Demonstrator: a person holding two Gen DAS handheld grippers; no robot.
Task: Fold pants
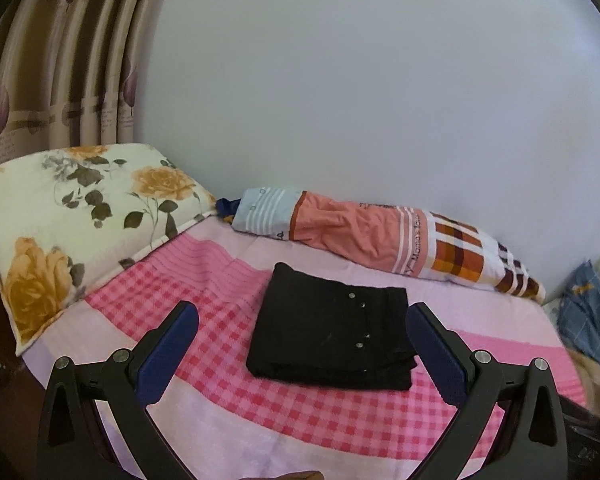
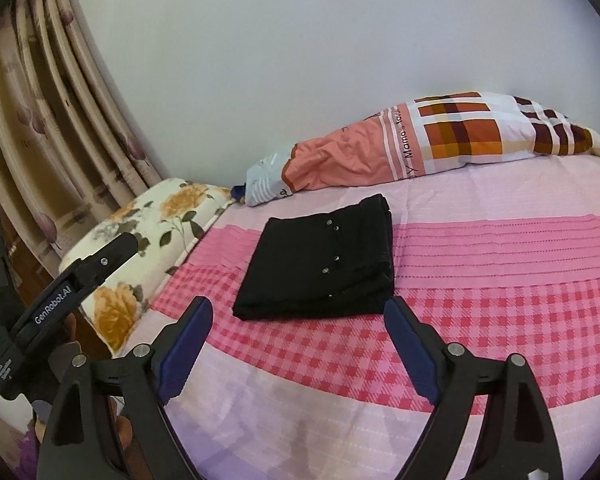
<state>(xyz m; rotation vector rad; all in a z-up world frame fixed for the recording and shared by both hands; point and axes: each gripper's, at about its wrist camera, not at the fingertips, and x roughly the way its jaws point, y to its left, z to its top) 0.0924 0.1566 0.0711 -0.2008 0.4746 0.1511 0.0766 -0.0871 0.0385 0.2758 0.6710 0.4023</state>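
folded pants [image 1: 330, 326] on bedsheet [image 1: 204, 280], pillow [image 1: 400, 236] behind

A home bedroom: a bed w/ pink checked sheet [image 1: 228, 392], floral pillow [image 1: 80, 232] at 9 o'clock, rolled patchwork quilt [image 1: 380, 236] at 1 o'clock by the plain wall [image 1: 360, 80], patterned curtain [image 1: 60, 60] at 11 o'clock.

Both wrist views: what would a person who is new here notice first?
The black folded pants stand out first, a neat dark rectangle lying in the middle of the pink checked bedsheet. Next comes the flower-printed pillow at the left end of the bed, then the rumpled orange plaid bedding along the wall.
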